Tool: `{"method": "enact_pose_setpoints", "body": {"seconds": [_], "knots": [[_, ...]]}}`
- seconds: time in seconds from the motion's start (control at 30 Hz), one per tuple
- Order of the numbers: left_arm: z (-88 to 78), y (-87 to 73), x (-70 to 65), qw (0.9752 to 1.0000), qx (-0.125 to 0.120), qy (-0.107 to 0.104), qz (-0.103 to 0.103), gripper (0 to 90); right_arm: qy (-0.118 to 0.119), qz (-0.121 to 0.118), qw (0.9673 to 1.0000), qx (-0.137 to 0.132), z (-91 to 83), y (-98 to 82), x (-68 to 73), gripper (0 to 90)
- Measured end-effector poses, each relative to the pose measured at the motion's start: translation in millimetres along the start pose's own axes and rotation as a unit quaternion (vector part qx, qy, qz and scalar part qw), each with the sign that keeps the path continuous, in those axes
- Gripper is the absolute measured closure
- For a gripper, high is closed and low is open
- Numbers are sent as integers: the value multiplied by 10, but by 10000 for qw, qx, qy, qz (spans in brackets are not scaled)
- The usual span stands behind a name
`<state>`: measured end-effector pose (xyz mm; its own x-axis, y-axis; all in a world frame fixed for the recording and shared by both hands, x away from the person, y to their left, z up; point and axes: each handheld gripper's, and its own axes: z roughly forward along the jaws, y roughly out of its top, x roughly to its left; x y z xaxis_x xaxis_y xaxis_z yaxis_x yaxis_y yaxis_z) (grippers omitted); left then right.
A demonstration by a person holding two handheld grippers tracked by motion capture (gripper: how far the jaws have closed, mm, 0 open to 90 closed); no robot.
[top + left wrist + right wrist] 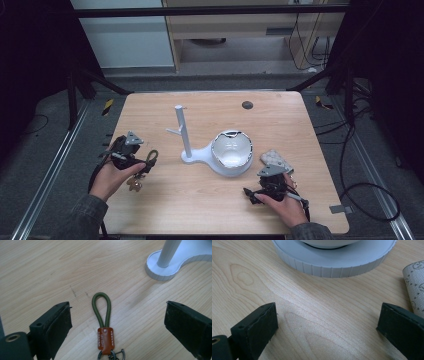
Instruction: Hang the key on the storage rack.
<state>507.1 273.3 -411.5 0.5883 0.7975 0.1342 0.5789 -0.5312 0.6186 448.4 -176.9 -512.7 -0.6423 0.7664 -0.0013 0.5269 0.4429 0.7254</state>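
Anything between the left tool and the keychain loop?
Nothing visible. The left tool is open, and the green cord loop lies flat on bare table between its jaws, touching neither. The white stand sits beyond it, off to one side.

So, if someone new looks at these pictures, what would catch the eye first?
Probably the white stand at the middle of the table, with its tall post and a white bowl on its base. Next, the green cord loop of a keychain, lying flat between the open jaws of the left gripper. The right gripper is open over bare wood.
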Motion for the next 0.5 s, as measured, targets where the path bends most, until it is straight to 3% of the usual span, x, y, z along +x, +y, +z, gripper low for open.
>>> {"method": "enact_pose_setpoints", "body": {"seconds": [0.2, 0.5], "knots": [[-16, 115, 107, 9999, 84, 53, -75, 122, -23, 22, 10000, 1, -1, -1, 6, 28], [26, 183, 210, 9984, 427, -168, -326, 190, -37, 37, 10000, -6, -1, -3, 9, 28]]}}
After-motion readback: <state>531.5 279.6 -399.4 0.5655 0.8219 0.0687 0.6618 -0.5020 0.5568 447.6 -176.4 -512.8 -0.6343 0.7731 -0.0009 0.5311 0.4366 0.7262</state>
